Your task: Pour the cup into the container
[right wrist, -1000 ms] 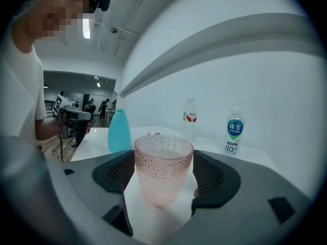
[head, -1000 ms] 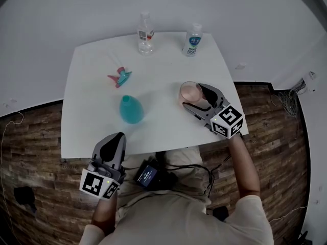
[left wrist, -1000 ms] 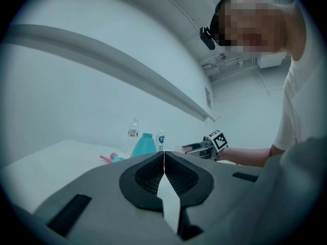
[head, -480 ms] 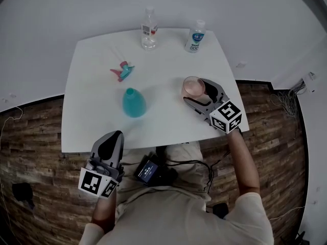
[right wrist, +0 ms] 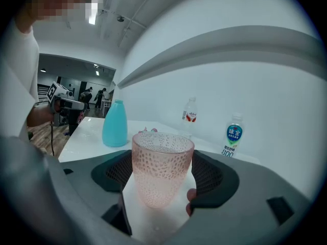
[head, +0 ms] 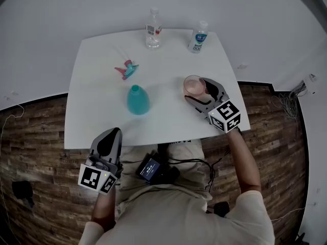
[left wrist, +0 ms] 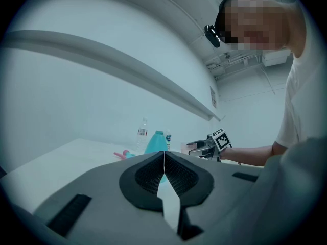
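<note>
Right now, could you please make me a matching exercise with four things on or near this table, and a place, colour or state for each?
1 teal bottle
2 left gripper
3 pink cup
4 trigger spray head

a upright, at the right edge of the table
b jaws shut, nothing held
c pink and teal, lying down
d standing mid-table

Pairs: 1-d, 2-b, 3-a, 4-c

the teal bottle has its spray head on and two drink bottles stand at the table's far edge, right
Not quite. The spray head is off. In the head view it lies on the table, apart from the teal bottle. The clear bottle and the blue-labelled bottle do stand at the far edge.
</note>
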`<action>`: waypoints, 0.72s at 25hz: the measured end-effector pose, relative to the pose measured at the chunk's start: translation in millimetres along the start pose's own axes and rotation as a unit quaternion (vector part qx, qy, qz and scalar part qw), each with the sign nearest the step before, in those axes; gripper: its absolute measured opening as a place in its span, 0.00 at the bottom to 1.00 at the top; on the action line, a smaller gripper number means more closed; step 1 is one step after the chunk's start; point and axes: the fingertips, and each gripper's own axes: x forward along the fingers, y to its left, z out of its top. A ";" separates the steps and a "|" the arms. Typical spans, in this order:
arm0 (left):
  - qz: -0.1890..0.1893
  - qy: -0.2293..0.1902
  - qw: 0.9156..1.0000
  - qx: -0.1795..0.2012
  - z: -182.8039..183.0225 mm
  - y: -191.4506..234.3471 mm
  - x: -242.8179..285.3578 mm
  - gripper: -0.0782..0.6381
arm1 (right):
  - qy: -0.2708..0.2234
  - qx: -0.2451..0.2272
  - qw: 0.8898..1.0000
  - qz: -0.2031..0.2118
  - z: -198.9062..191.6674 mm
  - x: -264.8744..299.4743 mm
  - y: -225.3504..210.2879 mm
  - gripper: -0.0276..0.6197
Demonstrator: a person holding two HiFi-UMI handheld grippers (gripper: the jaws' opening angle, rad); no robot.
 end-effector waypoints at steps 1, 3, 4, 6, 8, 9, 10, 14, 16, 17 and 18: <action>0.001 0.000 1.000 -0.001 -0.3 1.0 -0.6 0.12 | 0.000 0.002 1.000 0.000 0.7 0.5 0.3 0.59; 0.004 0.000 1.000 -0.001 -0.8 2.6 -2.3 0.12 | -0.002 0.010 1.000 0.002 2.4 0.7 0.8 0.59; 0.005 0.000 1.000 -0.001 -1.2 3.2 -3.1 0.12 | -0.004 0.014 1.000 0.002 3.5 0.4 1.0 0.59; 0.006 0.000 1.000 -0.002 -2.1 4.5 -4.3 0.12 | -0.008 0.017 1.000 0.002 6.9 -0.6 1.1 0.59; 0.008 0.000 1.000 -0.004 -2.8 5.9 -6.2 0.12 | -0.011 0.019 1.000 0.003 10.4 -1.4 2.2 0.59; 0.009 0.000 1.000 -0.005 -3.0 6.5 -7.3 0.12 | -0.012 0.021 1.000 0.005 11.9 -1.6 3.2 0.59; 0.010 0.000 1.000 -0.005 -3.0 7.3 -8.1 0.12 | -0.012 0.021 1.000 0.007 13.5 -1.6 4.4 0.59; 0.011 -0.002 1.000 -0.005 -1.9 9.9 -8.6 0.12 | -0.015 0.022 0.999 0.020 22.1 -1.5 11.0 0.59; 0.011 -0.002 1.000 -0.003 -0.2 10.8 -7.8 0.12 | -0.017 0.022 0.999 0.026 28.2 -1.7 14.8 0.59; 0.012 -0.002 1.000 -0.002 1.1 11.4 -7.2 0.12 | -0.019 0.022 0.999 0.029 31.7 -1.7 16.6 0.59; 0.012 -0.002 1.000 0.000 2.4 12.1 -6.6 0.12 | -0.020 0.020 0.999 0.031 35.3 -1.5 18.6 0.59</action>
